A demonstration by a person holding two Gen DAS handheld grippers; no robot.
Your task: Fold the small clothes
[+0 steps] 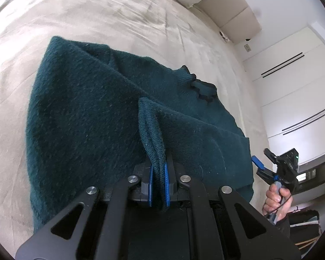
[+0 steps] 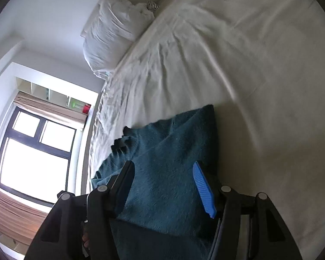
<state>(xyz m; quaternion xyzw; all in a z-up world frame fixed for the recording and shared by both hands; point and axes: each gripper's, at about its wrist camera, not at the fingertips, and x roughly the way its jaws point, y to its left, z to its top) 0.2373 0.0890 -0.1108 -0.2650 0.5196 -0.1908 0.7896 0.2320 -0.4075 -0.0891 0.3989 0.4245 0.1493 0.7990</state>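
A dark teal knit sweater [image 1: 86, 119] lies partly folded on the cream bed [image 1: 97, 17], its dark-trimmed neckline [image 1: 203, 88] toward the headboard. My left gripper [image 1: 159, 164] is shut on a ribbed edge of the sweater, which stands up as a fold between the blue pads. In the left wrist view my right gripper [image 1: 262, 157] shows at the sweater's right border, held by a hand [image 1: 275, 199]. In its own view the right gripper [image 2: 162, 163] stands open over the sweater [image 2: 166, 151], and the blue pad [image 2: 203, 186] is clear of the cloth.
A white pillow [image 2: 114, 36] and a padded headboard [image 1: 231, 10] are at the far end of the bed. White wardrobe doors [image 1: 296, 86] stand beyond the bed's right side. A window [image 2: 32, 151] is past the bed's edge in the right wrist view.
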